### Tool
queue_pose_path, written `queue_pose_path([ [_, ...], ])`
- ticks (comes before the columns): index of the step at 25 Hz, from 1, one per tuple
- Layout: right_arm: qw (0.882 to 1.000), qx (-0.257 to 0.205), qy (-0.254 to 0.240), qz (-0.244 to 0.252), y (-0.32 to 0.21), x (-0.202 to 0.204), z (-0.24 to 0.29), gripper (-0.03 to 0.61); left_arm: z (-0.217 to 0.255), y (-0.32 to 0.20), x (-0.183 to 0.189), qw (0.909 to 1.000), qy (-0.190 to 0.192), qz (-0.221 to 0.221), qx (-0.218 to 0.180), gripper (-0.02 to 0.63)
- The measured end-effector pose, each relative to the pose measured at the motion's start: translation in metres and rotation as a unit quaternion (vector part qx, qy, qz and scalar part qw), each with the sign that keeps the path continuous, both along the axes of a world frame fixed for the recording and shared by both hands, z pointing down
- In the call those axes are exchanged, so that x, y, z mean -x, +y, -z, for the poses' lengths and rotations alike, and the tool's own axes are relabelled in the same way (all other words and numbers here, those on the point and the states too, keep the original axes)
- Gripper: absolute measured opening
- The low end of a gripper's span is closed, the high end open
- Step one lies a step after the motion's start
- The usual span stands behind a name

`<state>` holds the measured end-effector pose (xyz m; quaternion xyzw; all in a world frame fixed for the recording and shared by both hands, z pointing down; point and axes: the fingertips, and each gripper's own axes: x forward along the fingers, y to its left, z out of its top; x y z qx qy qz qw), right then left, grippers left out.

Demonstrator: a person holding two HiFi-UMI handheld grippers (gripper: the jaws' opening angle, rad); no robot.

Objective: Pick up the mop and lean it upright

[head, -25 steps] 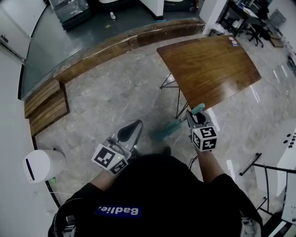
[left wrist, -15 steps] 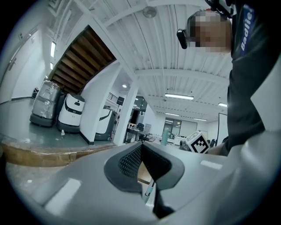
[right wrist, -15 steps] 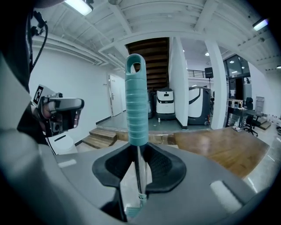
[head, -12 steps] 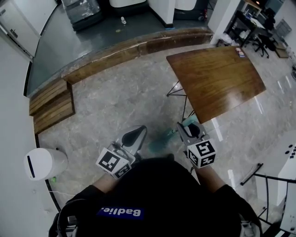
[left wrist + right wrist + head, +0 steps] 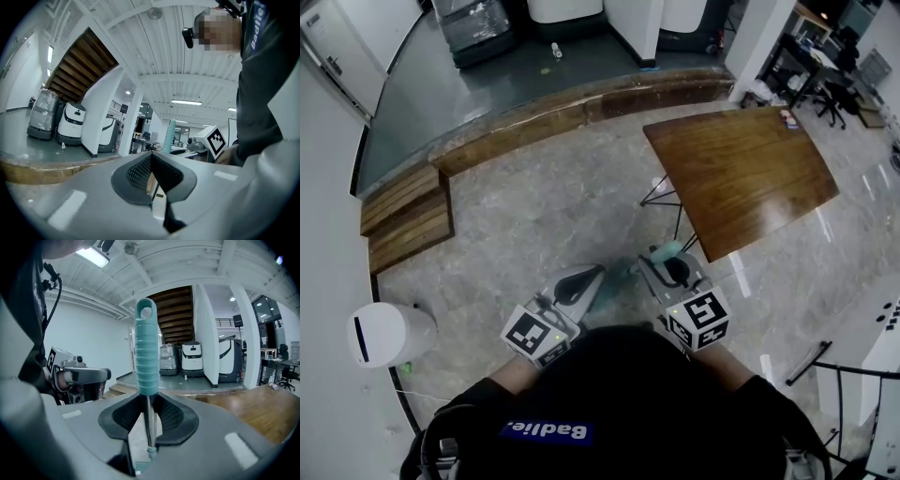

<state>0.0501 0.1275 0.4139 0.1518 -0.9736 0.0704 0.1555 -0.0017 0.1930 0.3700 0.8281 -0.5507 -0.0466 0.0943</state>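
The mop's ribbed teal handle point(image 5: 146, 352) stands upright in the right gripper view, its thin metal shaft point(image 5: 149, 427) running down between the pads. My right gripper point(image 5: 149, 401) is shut on that shaft just below the grip. From the head view the handle's end point(image 5: 668, 250) pokes up from the right gripper point(image 5: 661, 267), and a blurred teal patch of the mop shows on the floor beside it. My left gripper point(image 5: 581, 279) hovers to the left of it, apart from the mop. Its jaws point(image 5: 151, 157) meet at the tips with nothing between them.
A brown wooden table point(image 5: 741, 173) on thin metal legs stands just ahead to the right. A white round bin point(image 5: 389, 333) sits at the left wall. Wooden steps point(image 5: 403, 220) and a long wooden kerb point(image 5: 581, 103) border the marble floor.
The right gripper has drawn the mop left and in towards my body, and the handle now stands steeper. The left gripper has shifted slightly right, nearer the right one.
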Motion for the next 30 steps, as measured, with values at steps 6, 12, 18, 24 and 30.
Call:
queue_pose_path([
  [6, 0.999, -0.015, 0.0, 0.033, 0.013, 0.027, 0.009, 0.106, 0.001, 0.008, 0.021, 0.9996, 0.006, 0.025, -0.009, 0.017],
  [12, 0.999, -0.021, 0.016, 0.04, 0.02, 0.049, 0.007, 0.106, 0.0, 0.029, 0.055, 0.9984, 0.01, 0.051, -0.021, 0.017],
  [18, 0.999, -0.03, 0.028, 0.022, 0.015, 0.078, 0.012, 0.106, -0.005, 0.051, 0.093, 0.9978, 0.01, 0.054, -0.036, 0.017],
  [24, 0.999, -0.035, 0.025, -0.001, 0.013, 0.105, 0.017, 0.106, -0.001, 0.065, 0.131, 0.9976, 0.003, 0.061, -0.033, 0.017],
  [30, 0.999, -0.035, 0.018, 0.006, -0.004, 0.131, 0.019, 0.106, -0.003, 0.061, 0.155, 0.9961, 0.002, 0.083, -0.028, 0.017],
])
